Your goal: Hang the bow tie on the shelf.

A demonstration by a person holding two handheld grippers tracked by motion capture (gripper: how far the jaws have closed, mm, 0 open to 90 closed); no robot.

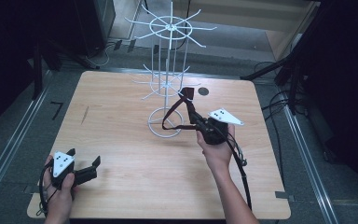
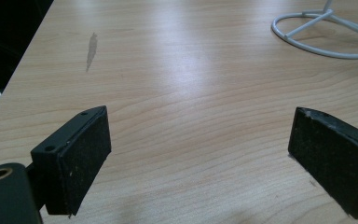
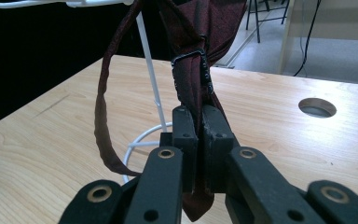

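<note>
My right gripper (image 3: pixel 199 140) has its jaws pinched tight on a dark red necktie (image 3: pixel 191 79), just below its black buckle (image 3: pixel 200 63). From the grip the tie runs up and away to a lower arm of the white wire rack (image 1: pixel 168 84), with its loop (image 3: pixel 105 116) hanging slack to one side above the rack's ring base (image 1: pixel 167 122). The tie's long axis points from my jaws toward the rack, so I judge the next move follows that line. My left gripper (image 1: pixel 86 161), jaws spread wide with nothing between them, rests near the table (image 1: pixel 121 186) edge, well apart.
</note>
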